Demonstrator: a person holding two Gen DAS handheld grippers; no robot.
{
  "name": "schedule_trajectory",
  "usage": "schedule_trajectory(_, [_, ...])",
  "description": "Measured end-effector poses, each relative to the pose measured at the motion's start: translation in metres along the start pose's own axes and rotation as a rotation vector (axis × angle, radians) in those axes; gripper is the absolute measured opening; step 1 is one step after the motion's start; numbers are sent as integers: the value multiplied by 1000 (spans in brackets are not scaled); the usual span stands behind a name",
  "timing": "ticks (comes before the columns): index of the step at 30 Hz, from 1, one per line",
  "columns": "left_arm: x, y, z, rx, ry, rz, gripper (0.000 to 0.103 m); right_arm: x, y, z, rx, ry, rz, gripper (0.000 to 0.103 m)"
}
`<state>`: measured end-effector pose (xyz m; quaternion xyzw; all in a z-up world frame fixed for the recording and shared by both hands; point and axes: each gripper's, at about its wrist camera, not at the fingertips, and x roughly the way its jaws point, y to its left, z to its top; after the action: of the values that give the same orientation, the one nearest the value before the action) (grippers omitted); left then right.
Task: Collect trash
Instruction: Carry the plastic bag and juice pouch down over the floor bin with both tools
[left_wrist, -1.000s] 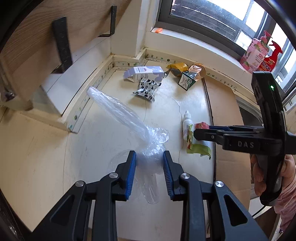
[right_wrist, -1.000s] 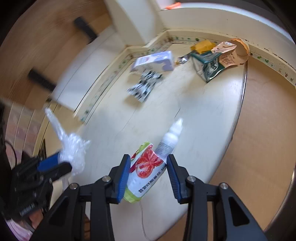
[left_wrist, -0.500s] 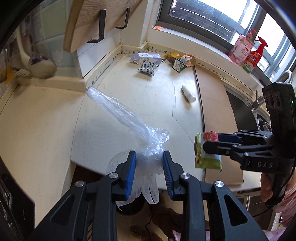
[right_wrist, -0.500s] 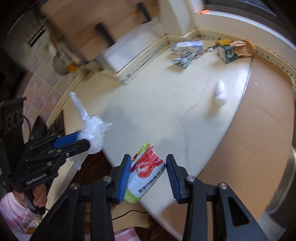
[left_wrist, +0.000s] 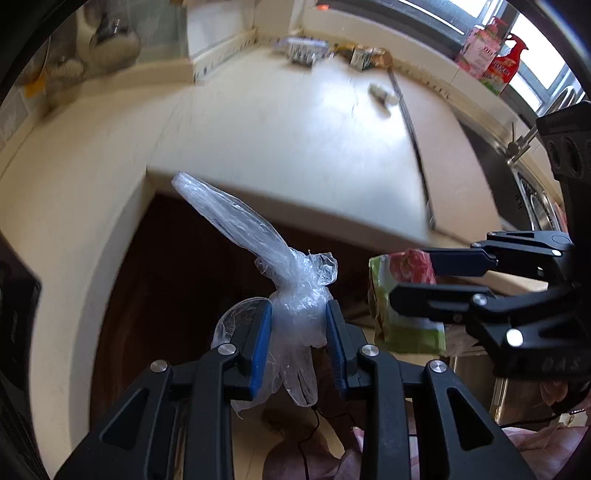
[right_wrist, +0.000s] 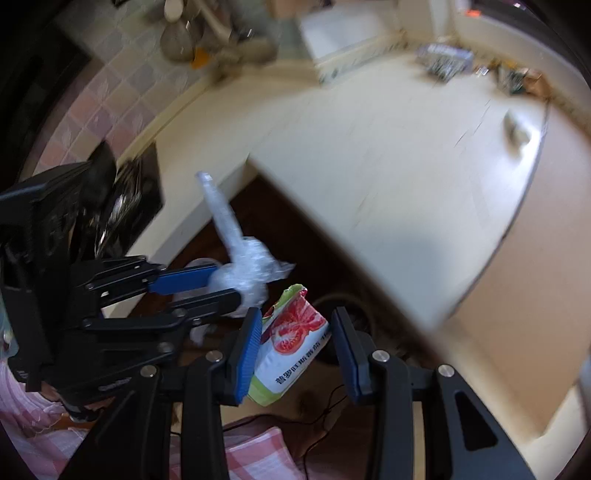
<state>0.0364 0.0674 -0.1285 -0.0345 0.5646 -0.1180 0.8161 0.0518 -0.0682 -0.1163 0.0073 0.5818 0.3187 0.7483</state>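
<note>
In the left wrist view, the left gripper (left_wrist: 298, 325) is clenching a crumpled clear plastic bag (left_wrist: 295, 295) between its blue pads, with a long twisted tail of the bag sticking up to the far left and a loose end hanging down below the jaws. The gripper is hanging past the near edge of the cream worktop (left_wrist: 295, 140), over a dark gap beneath it. To the right, the right gripper (left_wrist: 406, 277) is reaching in sideways and gripping a green and red snack packet (left_wrist: 402, 306), just beside the bag but apart from it. Far back on the worktop a small white bottle (left_wrist: 382, 94) is lying on its side, and more litter (left_wrist: 332, 53) is sitting blurred along the far wall. Two spray bottles (left_wrist: 491, 68) are standing on the windowsill at the far right.

In the right wrist view, the right gripper (right_wrist: 295, 350) is holding the snack packet (right_wrist: 291, 347) tilted between its jaws, the left pad pressing on it; contact on the right side is hard to tell. The left gripper (right_wrist: 229, 284) is coming in from the left, its jaws closed on the plastic bag (right_wrist: 243, 273), which is sitting just to the far left of the packet. The worktop (right_wrist: 406, 166) is stretching away blurred, with the white bottle (right_wrist: 517, 129) lying far right. A pink checked sleeve (right_wrist: 22, 424) is showing at the near left
</note>
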Motion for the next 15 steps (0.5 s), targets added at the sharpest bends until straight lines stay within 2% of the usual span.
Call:
schedule_trajectory(4, [37,20,-36,-52,74,-4,27,43,11,-26,-21,64,-13,38])
schedule_trajectory(7, [66,33,-61,-73,110,-1,27,84,4,-43,12,116,-13,38])
schedule_trajectory(11, [110,53,-85,-100,151,-12,28,134,-10,-60,36,138,-43,38])
schedule_trajectory(15, [152,71,-98,-121,159,-33,28,180,-25,-73,47,152,-48,39])
